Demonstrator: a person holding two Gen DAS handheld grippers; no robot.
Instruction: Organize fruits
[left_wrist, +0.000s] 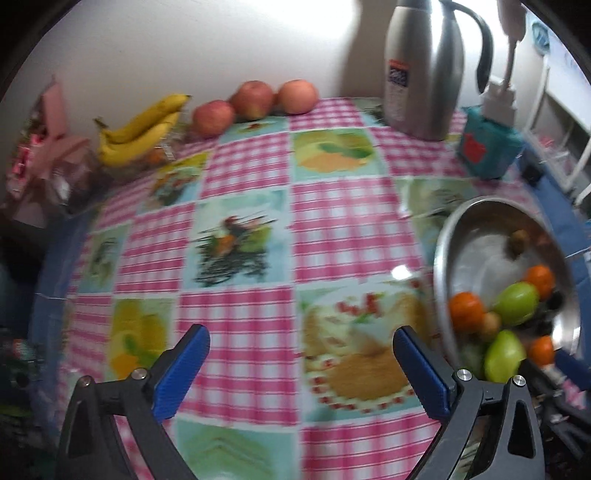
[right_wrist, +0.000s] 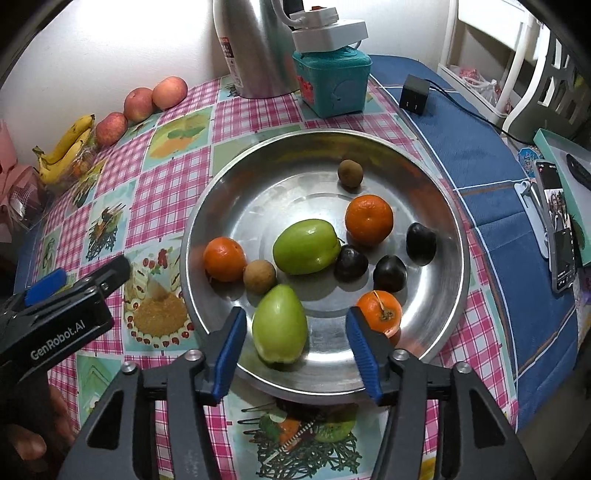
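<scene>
A round steel tray (right_wrist: 448, 206) holds two green fruits (right_wrist: 306, 245) (right_wrist: 279, 325), three oranges (right_wrist: 368, 219), three dark plums (right_wrist: 421, 238) and two small brown fruits (right_wrist: 259, 276). My right gripper (right_wrist: 295, 345) is open over the tray's near edge, its fingers either side of the nearer green fruit, not touching it. My left gripper (left_wrist: 301, 363) is open and empty over the tablecloth, left of the tray (left_wrist: 443, 258); it also shows in the right wrist view (right_wrist: 88, 277). Three apples (left_wrist: 255, 99) and a banana bunch (left_wrist: 138, 131) lie at the table's far edge.
A steel thermos jug (right_wrist: 255, 48) and a teal box (right_wrist: 332, 81) with a white power strip on it stand behind the tray. A black charger (right_wrist: 415, 98), a phone on a stand (right_wrist: 559, 225) and a box lie on the blue cloth at right. Pink wrapping sits far left.
</scene>
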